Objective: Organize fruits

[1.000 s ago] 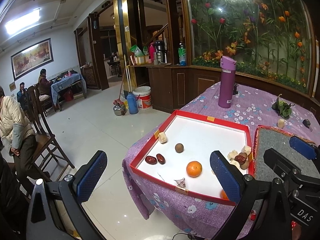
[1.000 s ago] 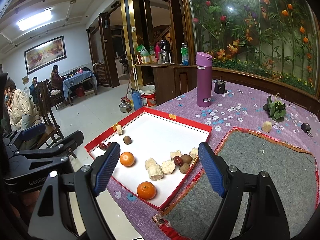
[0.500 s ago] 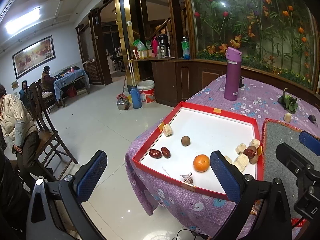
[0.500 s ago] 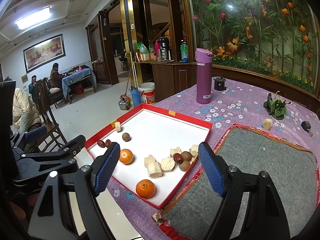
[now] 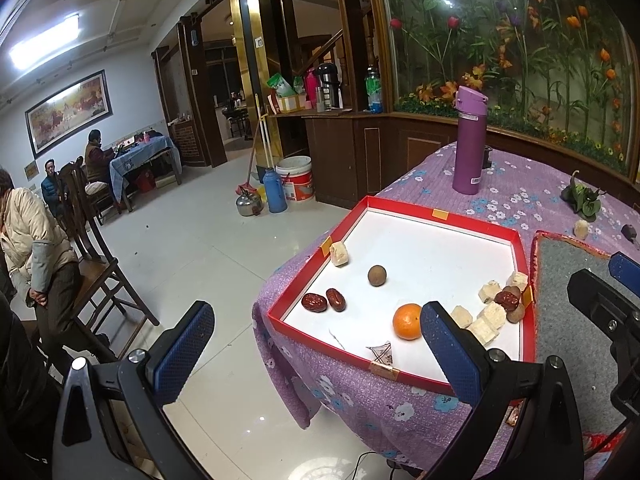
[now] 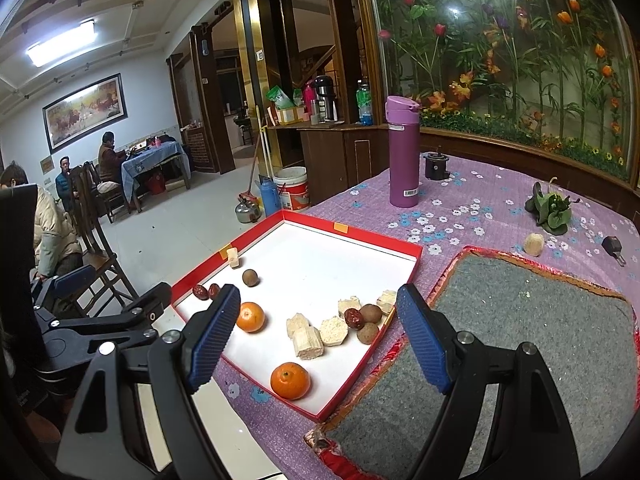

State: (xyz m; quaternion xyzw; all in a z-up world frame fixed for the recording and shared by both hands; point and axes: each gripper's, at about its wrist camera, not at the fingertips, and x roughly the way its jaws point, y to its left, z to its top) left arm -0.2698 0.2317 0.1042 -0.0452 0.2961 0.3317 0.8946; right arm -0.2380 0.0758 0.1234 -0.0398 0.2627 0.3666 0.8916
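A red-rimmed white tray (image 6: pixel 344 229) (image 5: pixel 440 216) lies on the purple flowered tablecloth. In it are two oranges (image 6: pixel 290 380) (image 6: pixel 250 317), red dates (image 5: pixel 314 302) (image 6: pixel 353 318), brown round fruits (image 5: pixel 377 275) (image 6: pixel 368 333) and several pale cut chunks (image 6: pixel 307 340) (image 5: pixel 486 328). My right gripper (image 6: pixel 316 340) hovers open above the tray's near corner, holding nothing. My left gripper (image 5: pixel 316 344) hangs open off the table's left edge, over the floor, also holding nothing. It appears in the right wrist view as a black frame (image 6: pixel 100 320) at the left.
A grey mat with red trim (image 6: pixel 532 332) lies right of the tray. Behind stand a purple flask (image 6: pixel 403 152), a small black cup (image 6: pixel 436 166), green leaves (image 6: pixel 552 208) and a loose pale chunk (image 6: pixel 534 244). People sit on wooden chairs (image 5: pixel 92 256) to the left.
Both grippers have drawn back and up slightly, so the tray shows farther off and more fully. Both stay open. The fruit has not moved.
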